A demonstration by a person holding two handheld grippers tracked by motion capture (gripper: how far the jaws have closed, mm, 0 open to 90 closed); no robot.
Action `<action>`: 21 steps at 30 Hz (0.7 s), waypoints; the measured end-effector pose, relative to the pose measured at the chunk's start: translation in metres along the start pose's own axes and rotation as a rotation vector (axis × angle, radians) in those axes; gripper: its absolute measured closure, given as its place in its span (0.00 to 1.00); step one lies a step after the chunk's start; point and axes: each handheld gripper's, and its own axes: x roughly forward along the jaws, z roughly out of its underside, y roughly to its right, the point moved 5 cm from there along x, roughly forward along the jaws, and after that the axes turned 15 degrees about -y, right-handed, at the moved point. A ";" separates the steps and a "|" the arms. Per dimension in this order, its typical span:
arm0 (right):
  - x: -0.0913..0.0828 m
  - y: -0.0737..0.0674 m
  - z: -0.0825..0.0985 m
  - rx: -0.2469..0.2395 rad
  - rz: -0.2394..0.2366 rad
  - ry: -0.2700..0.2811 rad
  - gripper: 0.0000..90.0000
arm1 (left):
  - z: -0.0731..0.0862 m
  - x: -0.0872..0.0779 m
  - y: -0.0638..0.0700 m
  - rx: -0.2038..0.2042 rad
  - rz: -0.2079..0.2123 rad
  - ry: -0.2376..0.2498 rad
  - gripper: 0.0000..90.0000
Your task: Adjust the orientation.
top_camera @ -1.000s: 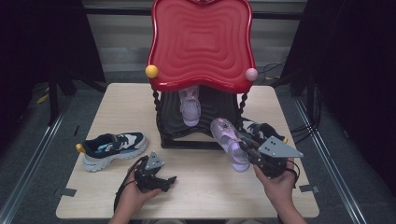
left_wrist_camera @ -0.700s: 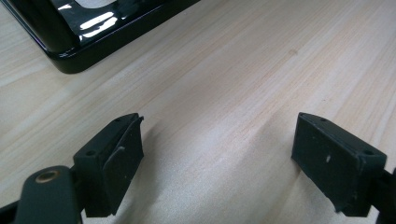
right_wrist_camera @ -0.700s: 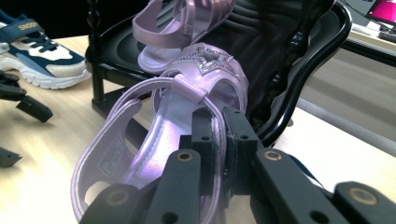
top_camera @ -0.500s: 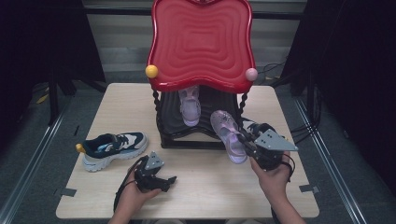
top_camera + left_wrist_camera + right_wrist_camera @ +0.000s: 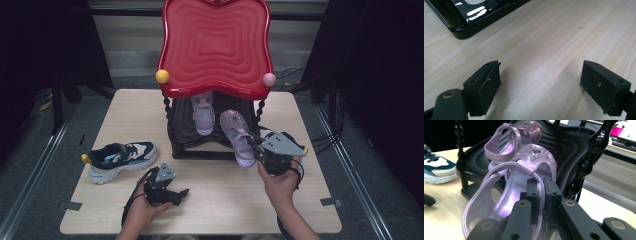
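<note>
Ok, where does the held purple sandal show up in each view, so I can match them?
High view: the sandal is right of centre, at the front edge of the black rack, its side pinched by the right gripper.
Right gripper view: the sandal is at centre, rising from the jaws.
Left gripper view: no sandal there.
Shared landmark: the black rack.

Shiny lilac sandal [image 5: 238, 136] tilted at the black shelf's front edge [image 5: 200, 151].

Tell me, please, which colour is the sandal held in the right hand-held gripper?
The sandal is light purple with a glittery star, best seen in the right gripper view.
</note>
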 end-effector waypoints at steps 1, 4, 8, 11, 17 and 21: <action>0.002 0.000 -0.001 0.007 0.008 0.002 0.93 | 0.000 0.000 0.000 0.000 0.000 0.000 0.17; 0.006 0.000 -0.004 0.022 0.021 0.004 0.93 | 0.000 0.000 0.000 0.000 0.000 0.000 0.17; 0.010 -0.001 -0.009 0.042 0.046 0.009 0.93 | 0.000 0.000 0.000 0.001 0.000 0.000 0.17; 0.014 -0.001 -0.012 0.051 0.060 0.011 0.93 | 0.000 0.000 0.000 0.000 0.000 0.000 0.17; 0.021 -0.001 -0.018 0.053 0.082 0.011 0.93 | 0.000 0.000 0.000 0.000 0.000 0.000 0.17; 0.025 -0.002 -0.022 0.055 0.107 0.019 0.93 | 0.000 0.000 0.000 0.000 0.001 0.000 0.17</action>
